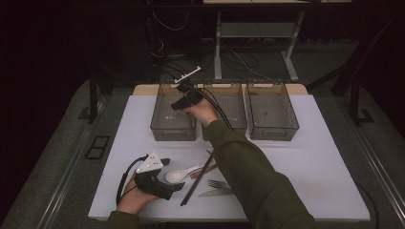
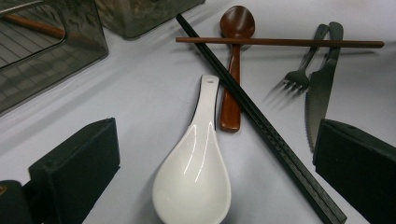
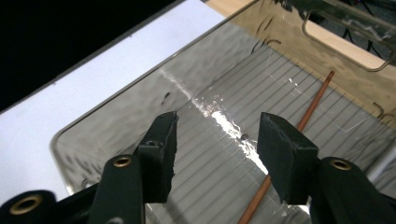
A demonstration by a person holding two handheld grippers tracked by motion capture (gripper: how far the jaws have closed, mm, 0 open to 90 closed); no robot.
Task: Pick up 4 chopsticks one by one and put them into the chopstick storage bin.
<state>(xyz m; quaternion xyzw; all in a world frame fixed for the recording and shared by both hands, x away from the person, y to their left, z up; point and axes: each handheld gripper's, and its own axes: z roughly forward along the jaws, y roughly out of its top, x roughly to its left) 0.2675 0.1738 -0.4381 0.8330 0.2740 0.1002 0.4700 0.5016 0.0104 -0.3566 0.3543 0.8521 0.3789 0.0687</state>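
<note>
The brown chopstick (image 3: 299,126) is lying on the ribbed floor of the left bin (image 1: 162,131), slanting toward its far wall, and the right gripper (image 3: 217,154) is hanging just above it with its jaws partly apart and nothing between them. This is reading as the release step of sorting cutlery into bins; the stick is already dropped and free of the pads. The left gripper (image 1: 160,183) is resting near the table's (image 1: 325,157) front edge, jaws standing wide and empty, pointing at the white spoon (image 2: 194,172). The next move is probably calling for the right hand to lift clear of the bin wall and come back to the pile. The left gripper view is laying the pile out: a second brown chopstick (image 2: 280,42) crossing a wooden spoon (image 2: 232,70), a black chopstick (image 2: 261,123) running diagonally, a fork (image 2: 303,65) and knife (image 2: 324,86) side by side. The high view is showing three bins in a row
</note>
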